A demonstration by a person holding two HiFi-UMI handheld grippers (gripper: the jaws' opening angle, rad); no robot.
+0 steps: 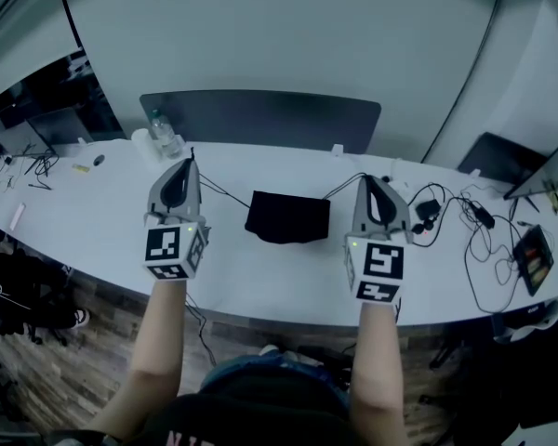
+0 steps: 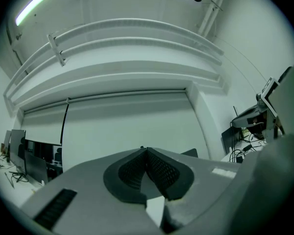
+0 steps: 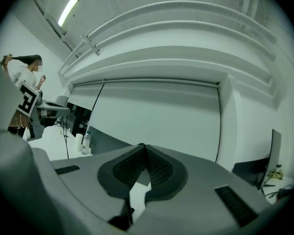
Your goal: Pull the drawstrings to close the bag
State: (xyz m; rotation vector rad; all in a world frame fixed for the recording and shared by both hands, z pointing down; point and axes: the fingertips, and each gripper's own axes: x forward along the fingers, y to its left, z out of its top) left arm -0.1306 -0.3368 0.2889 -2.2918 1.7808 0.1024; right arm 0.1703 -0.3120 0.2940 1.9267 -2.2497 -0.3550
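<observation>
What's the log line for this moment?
left gripper: shut on left drawstring | right gripper: shut on right drawstring | bag: on table between grippers

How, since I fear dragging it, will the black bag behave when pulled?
Likely floppy: the black bag lies flat and slumped on the table. Looks thin, so probably light; the drawstrings could drag it.

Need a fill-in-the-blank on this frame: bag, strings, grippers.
1. The ___ bag lies on the white table.
2. It sits ___ the left gripper and right gripper.
3. Both grippers' jaws are ___, each on a drawstring.
Missing words: black; between; shut.
</observation>
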